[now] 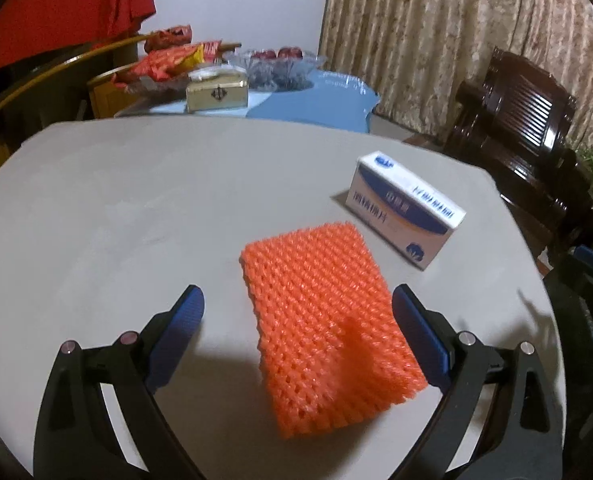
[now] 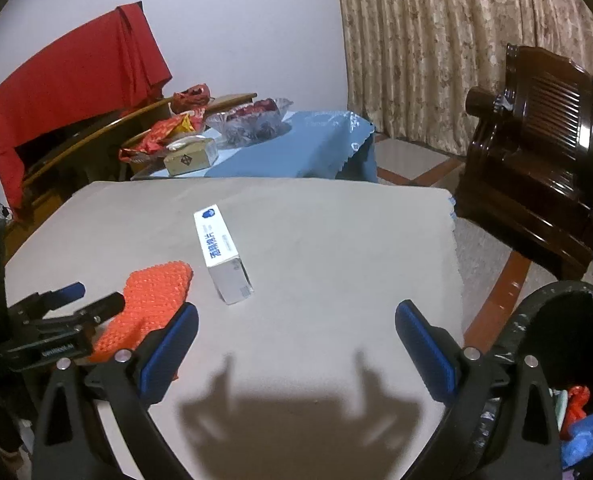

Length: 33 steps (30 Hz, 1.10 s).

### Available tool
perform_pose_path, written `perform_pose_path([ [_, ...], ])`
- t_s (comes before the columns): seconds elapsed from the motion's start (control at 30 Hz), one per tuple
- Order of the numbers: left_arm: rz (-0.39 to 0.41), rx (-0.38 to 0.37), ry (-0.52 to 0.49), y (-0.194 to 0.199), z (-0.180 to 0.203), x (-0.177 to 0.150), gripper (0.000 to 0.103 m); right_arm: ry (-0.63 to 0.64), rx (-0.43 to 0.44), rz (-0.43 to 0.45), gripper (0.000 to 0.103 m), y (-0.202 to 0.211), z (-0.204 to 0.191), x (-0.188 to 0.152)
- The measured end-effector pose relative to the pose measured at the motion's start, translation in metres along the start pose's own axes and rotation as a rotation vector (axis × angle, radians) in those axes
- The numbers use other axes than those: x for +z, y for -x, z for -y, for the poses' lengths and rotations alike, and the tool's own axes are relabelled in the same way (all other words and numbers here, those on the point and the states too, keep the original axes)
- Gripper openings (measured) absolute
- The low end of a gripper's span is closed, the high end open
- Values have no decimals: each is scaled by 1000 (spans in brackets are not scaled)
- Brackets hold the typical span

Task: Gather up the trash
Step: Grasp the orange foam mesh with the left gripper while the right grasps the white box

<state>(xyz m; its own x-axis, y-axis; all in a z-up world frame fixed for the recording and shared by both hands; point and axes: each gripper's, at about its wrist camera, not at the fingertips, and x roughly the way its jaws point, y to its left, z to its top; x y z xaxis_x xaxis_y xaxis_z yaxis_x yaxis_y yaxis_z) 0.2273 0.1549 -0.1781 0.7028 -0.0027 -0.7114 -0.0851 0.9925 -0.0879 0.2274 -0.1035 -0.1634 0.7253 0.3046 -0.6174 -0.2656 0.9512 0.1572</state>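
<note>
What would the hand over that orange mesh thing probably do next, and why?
Probably lower and close: the left gripper is open, its fingers either side of the orange foam net, which lies flat on the table ungrasped.

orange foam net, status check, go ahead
Left gripper open, straddling the orange foam net, not closed on it. Right gripper open, empty. White box on table beside net. Bin at right; path clear.
</note>
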Motion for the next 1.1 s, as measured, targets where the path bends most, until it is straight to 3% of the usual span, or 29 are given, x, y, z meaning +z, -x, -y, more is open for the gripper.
perform_pose_path([
  [0.27,-79,-24,21,-29,-1,-10,91,4,4,-24,97,-16,0,-3],
  [0.37,-102,-51,19,-34,4,-13,82,1,4,-31,97,-21,2,-3],
  [0.53,-94,-104,15,-34,9,-12,54,2,5,-36,97,-26,0,-3],
  [0.67,-69,-125,9,-29,15,-12,19,7,8,-38,97,-28,-2,-2],
  [0.7,-62,-120,4,-28,16,-12,16,7,9,-38,97,-28,-1,-1],
  [1.1,13,-58,49,-9,-10,10,14,32,47,-10,97,-39,-18,18],
])
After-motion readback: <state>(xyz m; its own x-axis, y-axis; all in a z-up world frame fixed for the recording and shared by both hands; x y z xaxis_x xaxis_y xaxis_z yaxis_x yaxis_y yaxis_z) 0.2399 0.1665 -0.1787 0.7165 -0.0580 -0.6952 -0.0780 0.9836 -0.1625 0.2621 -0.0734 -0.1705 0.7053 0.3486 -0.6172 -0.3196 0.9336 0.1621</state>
